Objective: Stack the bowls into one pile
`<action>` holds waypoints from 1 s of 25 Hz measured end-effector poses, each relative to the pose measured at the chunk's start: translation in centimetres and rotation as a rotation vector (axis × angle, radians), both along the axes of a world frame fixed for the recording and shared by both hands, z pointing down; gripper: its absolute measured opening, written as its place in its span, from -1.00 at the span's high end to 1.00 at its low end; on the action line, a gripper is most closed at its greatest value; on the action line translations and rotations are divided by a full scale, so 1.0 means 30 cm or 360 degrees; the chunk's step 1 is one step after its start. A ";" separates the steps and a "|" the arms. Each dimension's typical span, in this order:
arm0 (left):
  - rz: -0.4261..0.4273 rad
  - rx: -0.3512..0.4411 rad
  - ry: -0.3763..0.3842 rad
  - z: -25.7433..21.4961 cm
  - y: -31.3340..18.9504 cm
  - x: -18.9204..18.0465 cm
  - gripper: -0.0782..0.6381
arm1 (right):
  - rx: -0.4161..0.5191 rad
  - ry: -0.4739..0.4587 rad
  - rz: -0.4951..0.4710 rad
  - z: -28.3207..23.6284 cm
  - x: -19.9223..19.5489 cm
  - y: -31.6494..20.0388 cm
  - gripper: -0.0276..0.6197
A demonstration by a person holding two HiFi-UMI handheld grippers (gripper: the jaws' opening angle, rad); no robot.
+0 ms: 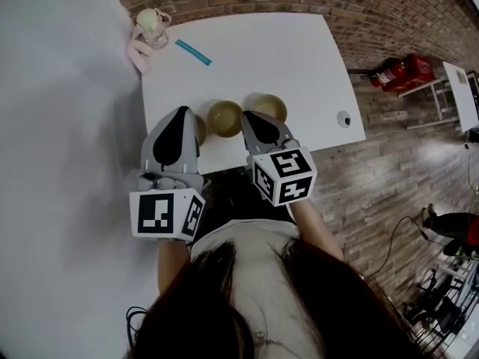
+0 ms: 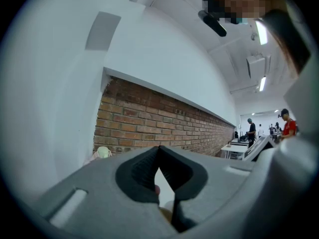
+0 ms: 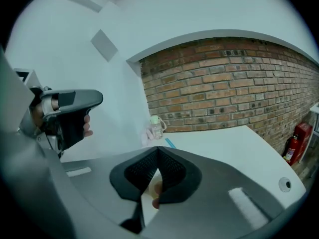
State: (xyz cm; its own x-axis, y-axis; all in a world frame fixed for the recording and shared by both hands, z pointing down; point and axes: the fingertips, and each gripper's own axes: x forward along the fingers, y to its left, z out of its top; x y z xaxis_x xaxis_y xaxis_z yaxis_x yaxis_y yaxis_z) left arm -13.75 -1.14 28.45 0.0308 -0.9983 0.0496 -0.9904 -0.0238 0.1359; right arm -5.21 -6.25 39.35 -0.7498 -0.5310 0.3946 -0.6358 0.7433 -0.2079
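left gripper (image 1: 181, 115) + right gripper (image 1: 248, 118): jaws together, holding nothing | bowls (image 1: 224, 118) sit in a left-right row by the table (image 1: 299, 51) front edge, just ahead of your tips | your right's closest to the end bowl (image 1: 271, 107)

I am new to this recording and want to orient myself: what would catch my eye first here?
Two grey grippers, left and right, jaws together, hang over the white table's near edge. Just beyond them sit tan bowls, side by side, not yet stacked.
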 end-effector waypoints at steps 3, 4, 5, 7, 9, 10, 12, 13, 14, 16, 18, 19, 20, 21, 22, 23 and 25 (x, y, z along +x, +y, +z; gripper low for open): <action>-0.0008 -0.0019 0.0010 0.017 -0.015 -0.006 0.78 | -0.0052 0.0024 0.0007 0.047 -0.001 -0.014 0.91; -0.0009 -0.0025 0.0014 0.025 -0.019 -0.008 0.78 | -0.0067 0.0032 0.0010 0.065 -0.002 -0.017 0.91; -0.0009 -0.0031 0.0017 0.033 -0.022 -0.011 0.78 | -0.0083 0.0039 0.0012 0.082 -0.003 -0.021 0.91; -0.0009 -0.0040 0.0024 0.045 -0.030 -0.015 0.78 | -0.0114 0.0055 0.0015 0.113 -0.005 -0.027 0.90; -0.0010 -0.0049 0.0029 0.051 -0.040 -0.018 0.78 | -0.0147 0.0069 0.0019 0.138 -0.004 -0.033 0.89; -0.0010 -0.0054 0.0031 0.054 -0.044 -0.019 0.78 | -0.0164 0.0076 0.0022 0.150 -0.002 -0.036 0.88; -0.0011 -0.0064 0.0035 0.062 -0.050 -0.018 0.78 | -0.0196 0.0088 0.0029 0.177 0.003 -0.039 0.86; -0.0012 -0.0069 0.0037 0.066 -0.053 -0.017 0.78 | -0.0213 0.0096 0.0032 0.190 0.007 -0.041 0.85; -0.0011 -0.0074 0.0040 0.069 -0.056 -0.016 0.78 | -0.0230 0.0103 0.0035 0.204 0.010 -0.043 0.84; -0.0009 -0.0086 0.0042 0.077 -0.062 -0.012 0.78 | -0.0266 0.0119 0.0040 0.231 0.016 -0.045 0.82; -0.0004 -0.0099 0.0042 0.088 -0.067 -0.008 0.78 | -0.0298 0.0137 0.0044 0.259 0.019 -0.046 0.81; -0.0003 -0.0105 0.0043 0.094 -0.068 -0.007 0.78 | -0.0313 0.0146 0.0045 0.273 0.020 -0.046 0.79; -0.0001 -0.0111 0.0045 0.099 -0.070 -0.007 0.78 | -0.0329 0.0153 0.0046 0.287 0.021 -0.046 0.78; 0.0000 -0.0117 0.0047 0.105 -0.072 -0.006 0.78 | -0.0346 0.0158 0.0048 0.300 0.022 -0.045 0.77; 0.0001 -0.0124 0.0051 0.110 -0.074 -0.005 0.78 | -0.0363 0.0162 0.0051 0.312 0.024 -0.045 0.76; 0.0002 -0.0130 0.0055 0.115 -0.076 -0.005 0.78 | -0.0379 0.0167 0.0056 0.324 0.027 -0.046 0.75; 0.0004 -0.0143 0.0061 0.124 -0.081 -0.005 0.78 | -0.0406 0.0178 0.0065 0.346 0.030 -0.048 0.75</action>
